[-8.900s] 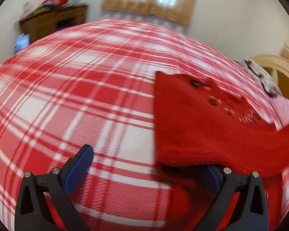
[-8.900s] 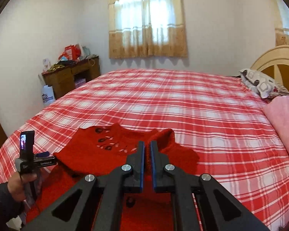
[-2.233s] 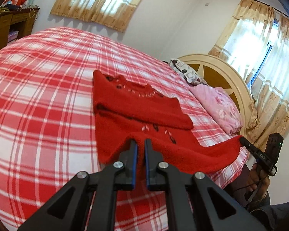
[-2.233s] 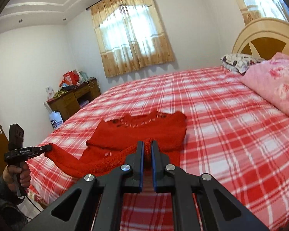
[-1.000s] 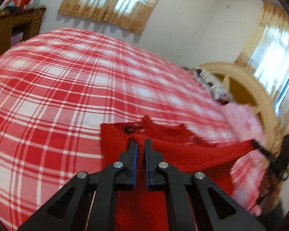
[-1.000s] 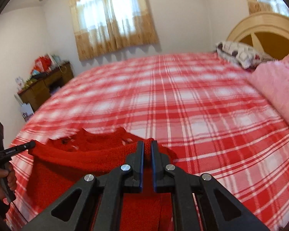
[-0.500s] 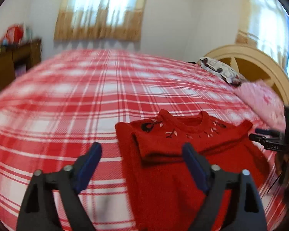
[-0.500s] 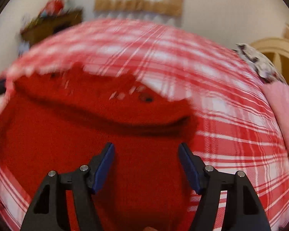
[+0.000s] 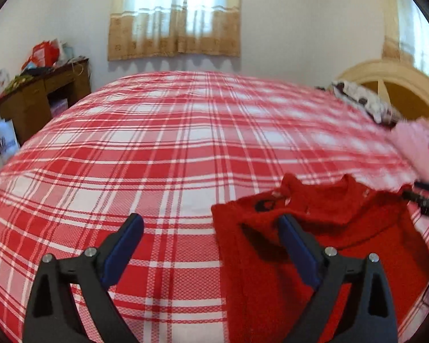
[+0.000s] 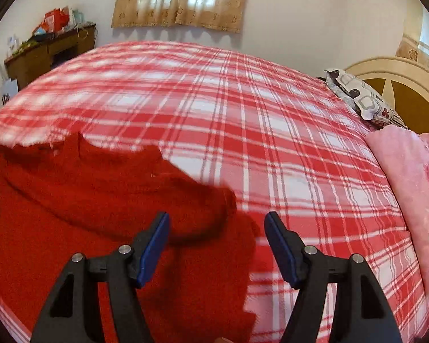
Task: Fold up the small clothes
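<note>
Sweater (image 10: 80, 208) lay folded on the bed (image 10: 243, 131), just ahead of both wide-open, empty tools, left tool (image 9: 211, 245) and right tool (image 10: 217, 243), apparently let go so the fold could settle.

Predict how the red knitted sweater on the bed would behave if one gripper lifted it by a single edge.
The red sweater looks like a soft, fuzzy knit, so it would probably droop and unfold. Its folded layer sags with rounded edges, suggesting no stiffness. The fuzzy surface probably grips the plaid bedspread, so a push would likely bunch it.
</note>
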A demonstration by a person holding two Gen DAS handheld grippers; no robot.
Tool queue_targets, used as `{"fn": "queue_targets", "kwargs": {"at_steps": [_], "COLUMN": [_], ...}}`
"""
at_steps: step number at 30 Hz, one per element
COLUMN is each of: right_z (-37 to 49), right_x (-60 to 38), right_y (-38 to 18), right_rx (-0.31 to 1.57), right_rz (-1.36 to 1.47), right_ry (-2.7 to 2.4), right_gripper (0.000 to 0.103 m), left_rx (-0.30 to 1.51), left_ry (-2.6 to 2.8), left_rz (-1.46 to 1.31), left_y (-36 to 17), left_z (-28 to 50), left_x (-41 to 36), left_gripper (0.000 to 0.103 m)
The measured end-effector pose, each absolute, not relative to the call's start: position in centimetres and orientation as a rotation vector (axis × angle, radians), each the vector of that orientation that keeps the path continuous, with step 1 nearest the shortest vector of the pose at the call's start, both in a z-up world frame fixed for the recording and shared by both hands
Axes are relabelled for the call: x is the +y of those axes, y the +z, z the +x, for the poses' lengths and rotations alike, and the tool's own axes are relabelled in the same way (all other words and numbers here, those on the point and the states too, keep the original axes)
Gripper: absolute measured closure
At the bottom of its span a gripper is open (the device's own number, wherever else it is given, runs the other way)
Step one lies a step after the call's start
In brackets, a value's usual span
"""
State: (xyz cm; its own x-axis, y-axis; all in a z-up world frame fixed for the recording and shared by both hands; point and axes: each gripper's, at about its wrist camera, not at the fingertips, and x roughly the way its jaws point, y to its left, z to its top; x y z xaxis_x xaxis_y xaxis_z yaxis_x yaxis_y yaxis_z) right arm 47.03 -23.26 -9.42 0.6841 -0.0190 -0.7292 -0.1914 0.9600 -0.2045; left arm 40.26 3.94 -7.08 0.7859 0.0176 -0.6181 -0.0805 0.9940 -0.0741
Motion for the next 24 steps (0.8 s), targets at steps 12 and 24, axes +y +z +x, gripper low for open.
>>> {"fn": "queue_targets", "kwargs": {"at_steps": [12,24], "right_z": [40.4,38.4], "right_x": [-26.3,-27.7], "right_y": [-9.7,-12.8], "right_rx": [0.858,0.894], "right_rz": [-0.083,-0.033], "right_ry": [0.244,0.204], "right_gripper": [0.034,0.067], "left_rx": [0.704,0.772], "left_ry": [0.016,0.03], "left_rz": [-0.109,-0.093], "left_y": [-9.0,-11.7], "left_z": [35.4,34.5], "left_x": [3.4,2.9], "left_gripper": [0.006,0.002]}}
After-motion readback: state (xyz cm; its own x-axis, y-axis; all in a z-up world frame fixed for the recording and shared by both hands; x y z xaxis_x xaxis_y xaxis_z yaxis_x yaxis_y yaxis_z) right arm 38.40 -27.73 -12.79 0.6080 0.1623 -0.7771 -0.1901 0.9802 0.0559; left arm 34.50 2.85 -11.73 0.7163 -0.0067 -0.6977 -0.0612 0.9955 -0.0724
